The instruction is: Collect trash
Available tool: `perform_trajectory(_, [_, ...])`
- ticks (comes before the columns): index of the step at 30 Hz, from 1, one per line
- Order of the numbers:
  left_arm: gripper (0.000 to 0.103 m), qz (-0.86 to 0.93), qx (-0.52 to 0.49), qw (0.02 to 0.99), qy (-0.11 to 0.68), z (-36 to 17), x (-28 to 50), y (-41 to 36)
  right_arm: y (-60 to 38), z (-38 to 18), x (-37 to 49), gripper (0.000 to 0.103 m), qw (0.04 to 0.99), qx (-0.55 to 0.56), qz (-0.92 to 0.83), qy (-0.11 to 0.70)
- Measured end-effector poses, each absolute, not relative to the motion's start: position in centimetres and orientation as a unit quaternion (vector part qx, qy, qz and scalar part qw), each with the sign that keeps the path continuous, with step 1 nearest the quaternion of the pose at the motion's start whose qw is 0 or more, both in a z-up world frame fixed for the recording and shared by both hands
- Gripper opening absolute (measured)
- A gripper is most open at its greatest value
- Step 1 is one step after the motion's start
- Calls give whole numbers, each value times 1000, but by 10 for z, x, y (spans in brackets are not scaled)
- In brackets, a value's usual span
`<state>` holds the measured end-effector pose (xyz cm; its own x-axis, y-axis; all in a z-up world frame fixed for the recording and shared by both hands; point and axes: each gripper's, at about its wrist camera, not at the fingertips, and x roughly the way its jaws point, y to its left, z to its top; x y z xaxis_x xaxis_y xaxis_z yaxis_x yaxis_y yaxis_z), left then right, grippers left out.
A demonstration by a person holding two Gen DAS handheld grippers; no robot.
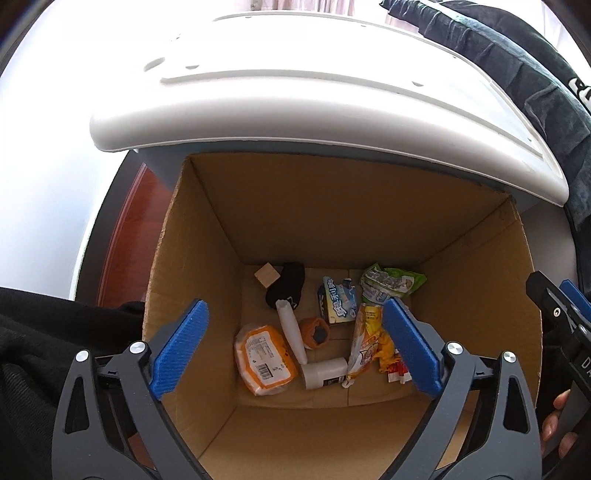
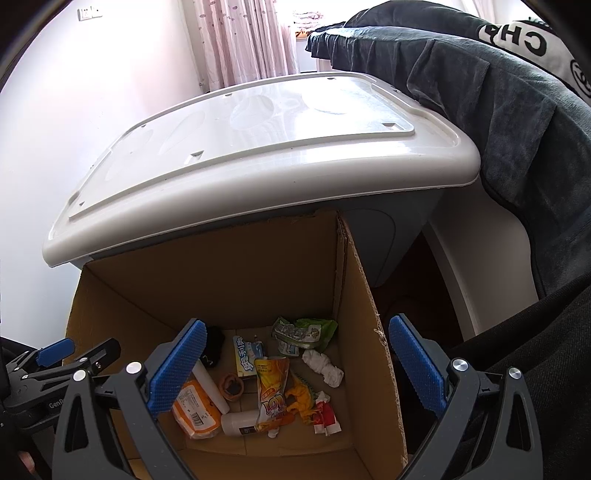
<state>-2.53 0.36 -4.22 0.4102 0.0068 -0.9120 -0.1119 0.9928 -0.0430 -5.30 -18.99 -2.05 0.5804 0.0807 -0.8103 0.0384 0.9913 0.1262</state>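
Inside box [image 2: 258, 258]: "101" pouch [image 2: 273, 398] | left gripper [image 1: 295, 347] spread; right gripper [image 2: 295, 365] spread, both empty

wall: pale, plain [image 2: 74, 110], up-left of the tongs | curtain: pinkish, dotted [image 2: 243, 40], far ahead, daylight through it | socket plate [image 2: 89, 13] top left | dark towel [image 2: 498, 122] draped right | floor: red-brown [image 1: 140, 221]

white lid [image 2: 258, 147] | dark towel [image 2: 498, 110] (draped) | pink curtain [image 2: 243, 40]
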Motion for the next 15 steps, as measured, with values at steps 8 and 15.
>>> perform_trajectory(8, [96,49,-54,820,568,-50,-21,5,-190,-21,-53,98,886,65,12,458])
perform_trajectory(15, [96,46,-63,816,573,-51,-22,5,-188,-21,-54,98,886,63,11,459])
